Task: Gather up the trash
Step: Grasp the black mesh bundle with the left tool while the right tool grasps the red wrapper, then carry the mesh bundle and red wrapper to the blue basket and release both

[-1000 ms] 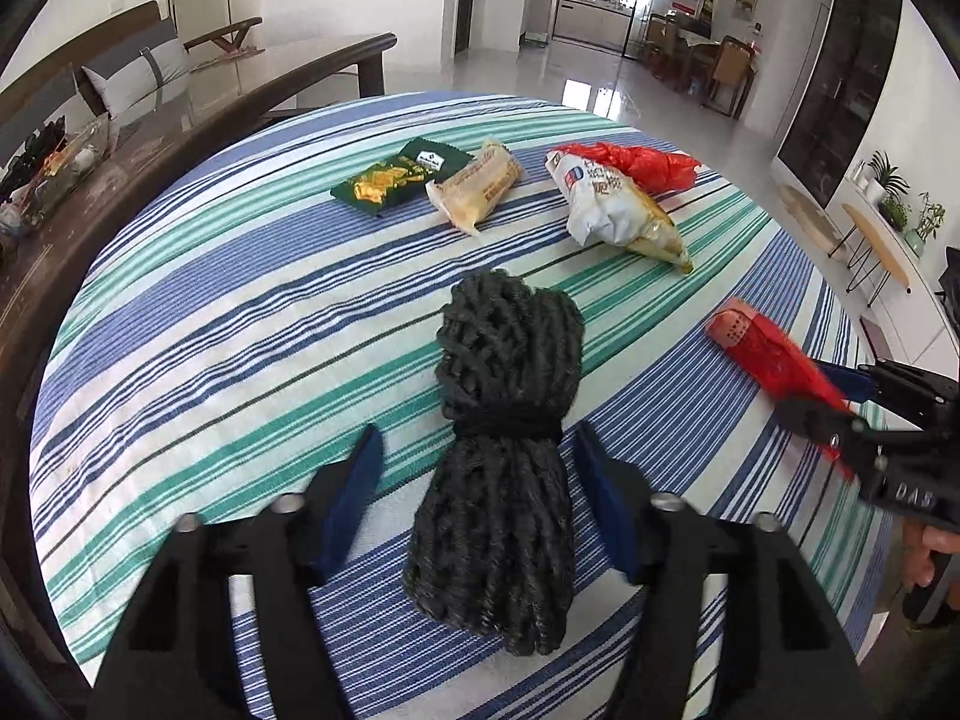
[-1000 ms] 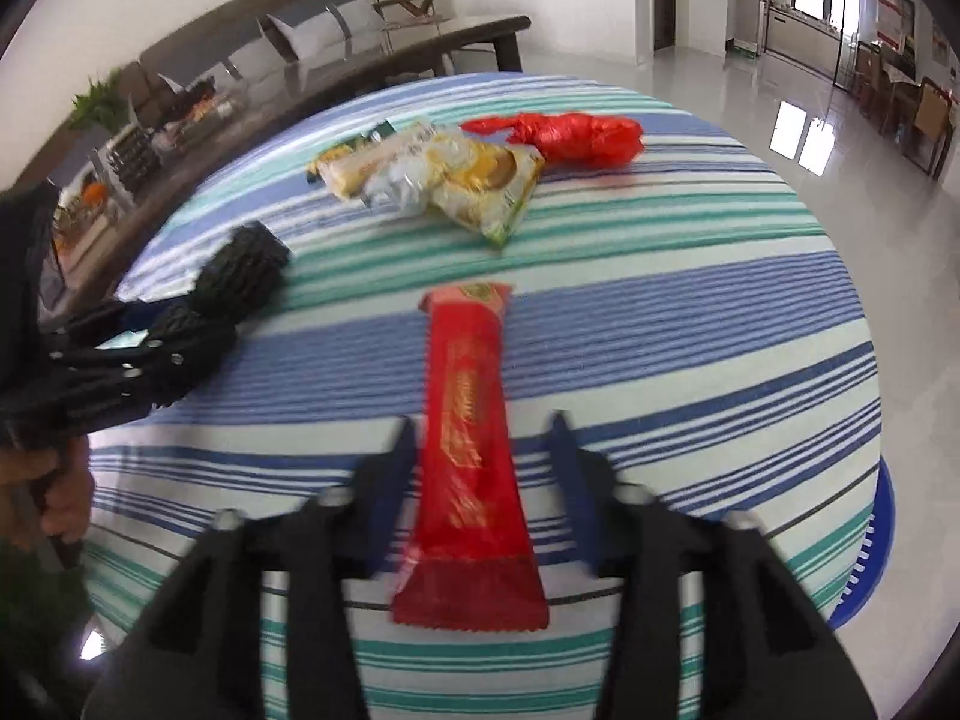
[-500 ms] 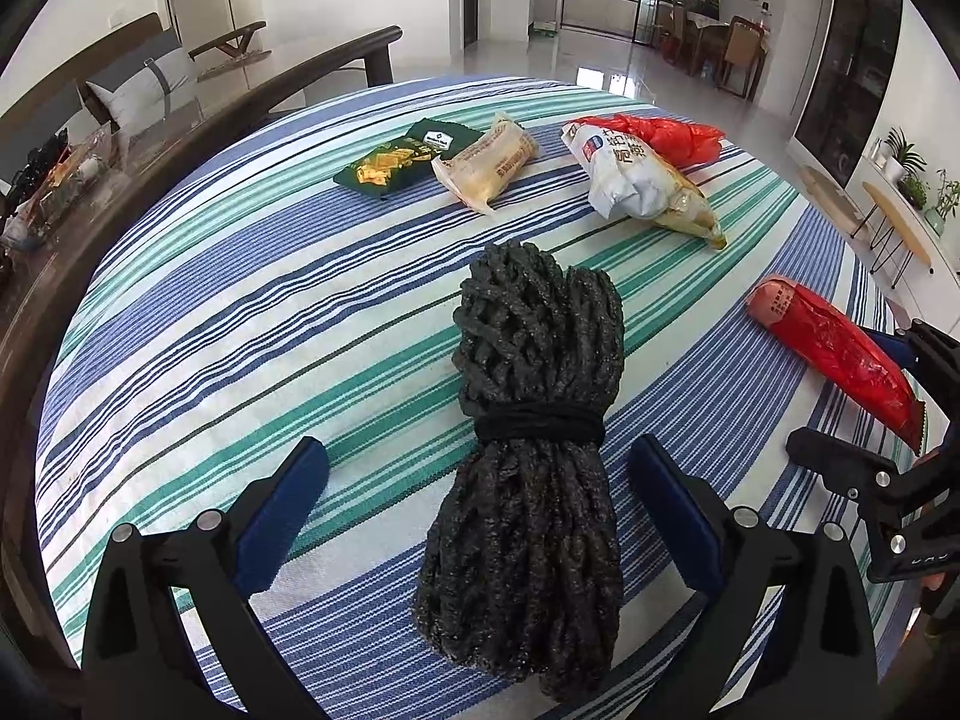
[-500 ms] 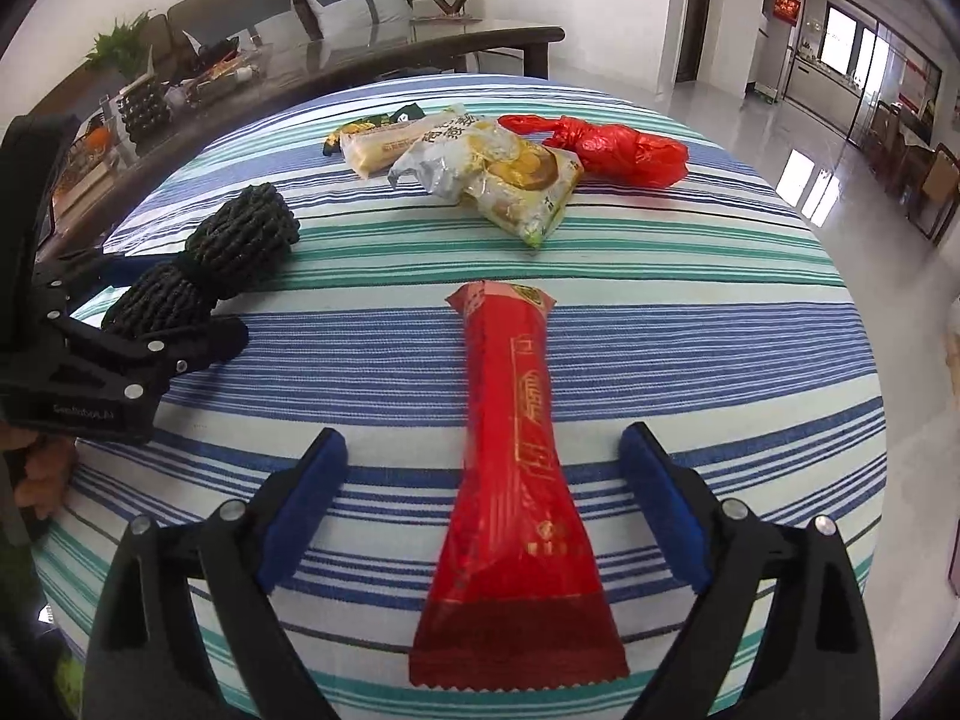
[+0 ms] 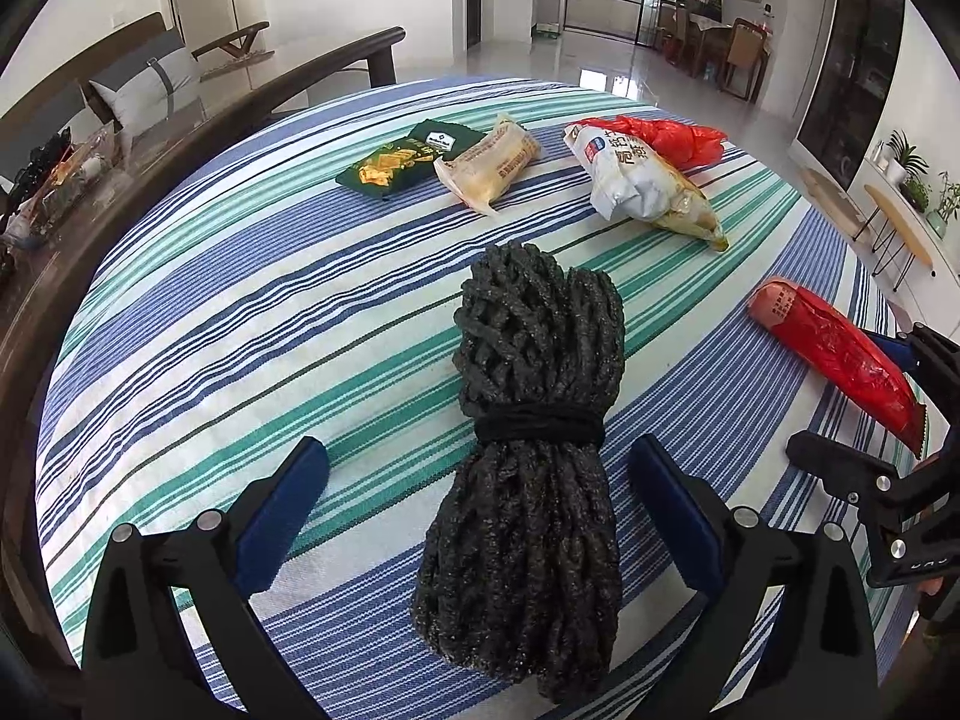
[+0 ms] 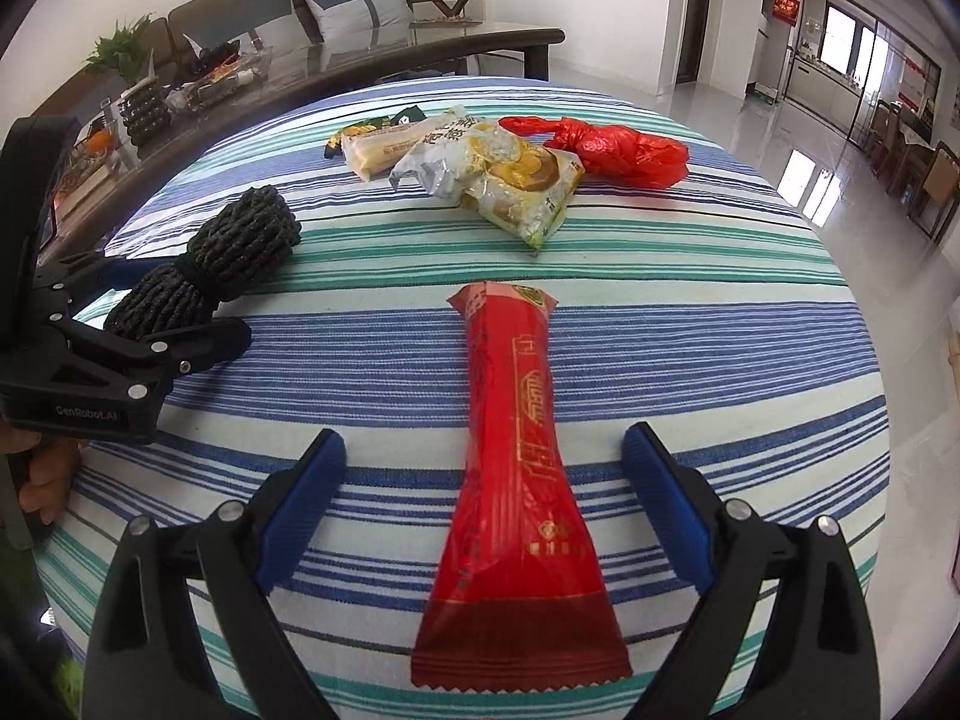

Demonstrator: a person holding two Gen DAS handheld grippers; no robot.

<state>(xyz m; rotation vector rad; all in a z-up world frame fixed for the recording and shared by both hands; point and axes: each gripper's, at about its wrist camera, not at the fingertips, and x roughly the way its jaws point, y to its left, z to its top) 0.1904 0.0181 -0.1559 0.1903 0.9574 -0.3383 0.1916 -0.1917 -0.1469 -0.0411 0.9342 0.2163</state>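
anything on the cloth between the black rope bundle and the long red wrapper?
Nothing. In the right wrist view only bare striped tablecloth separates the black rope bundle from the long red wrapper. The left wrist view agrees.

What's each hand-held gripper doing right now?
Left hand-held gripper: open, just widened, black rope bundle between jaws, not gripped.
Right hand-held gripper: open, just widened, red wrapper between jaws, not gripped.

Lighting, as I read both feeds: bright, even daylight from far windows, glaring in patches off the glossy white tiled floor. Shadows: soft, short. Focus: sharp throughout, no motion blur. Distortion: strong fisheye bowing of the blue-and-green striped cloth-covered counter; black vignette at corners.
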